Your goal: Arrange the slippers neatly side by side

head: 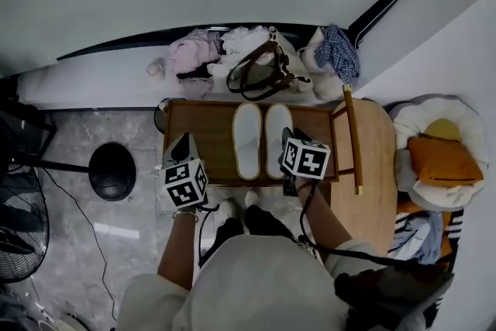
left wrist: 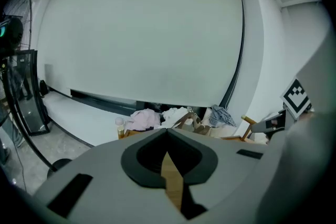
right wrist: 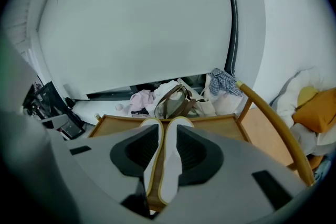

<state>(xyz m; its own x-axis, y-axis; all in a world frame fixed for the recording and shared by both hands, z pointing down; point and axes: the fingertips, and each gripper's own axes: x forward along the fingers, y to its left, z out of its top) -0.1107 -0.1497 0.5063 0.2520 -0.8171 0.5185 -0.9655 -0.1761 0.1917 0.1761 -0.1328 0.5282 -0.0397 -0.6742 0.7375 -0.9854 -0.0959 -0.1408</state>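
Two white slippers, the left one (head: 248, 139) and the right one (head: 277, 137), lie side by side, touching, toes toward the wall, on a low wooden table (head: 198, 132). My left gripper (head: 180, 147) hovers over the table's left front corner, away from the slippers. My right gripper (head: 289, 137) hangs just above the right slipper's near end. In the right gripper view, both slippers (right wrist: 170, 165) show through the gap of my right gripper (right wrist: 163, 131), which is open and empty. My left gripper (left wrist: 168, 136) shows a narrow gap with only table wood (left wrist: 170, 176) behind it.
Behind the table lie a pile of clothes (head: 198, 54), a bag with brown straps (head: 263, 70) and a plaid cloth (head: 339, 49). A wooden chair (head: 364, 159) stands to the right, then a cushioned bed with an orange pillow (head: 442, 155). A black round base (head: 112, 170) sits at the left.
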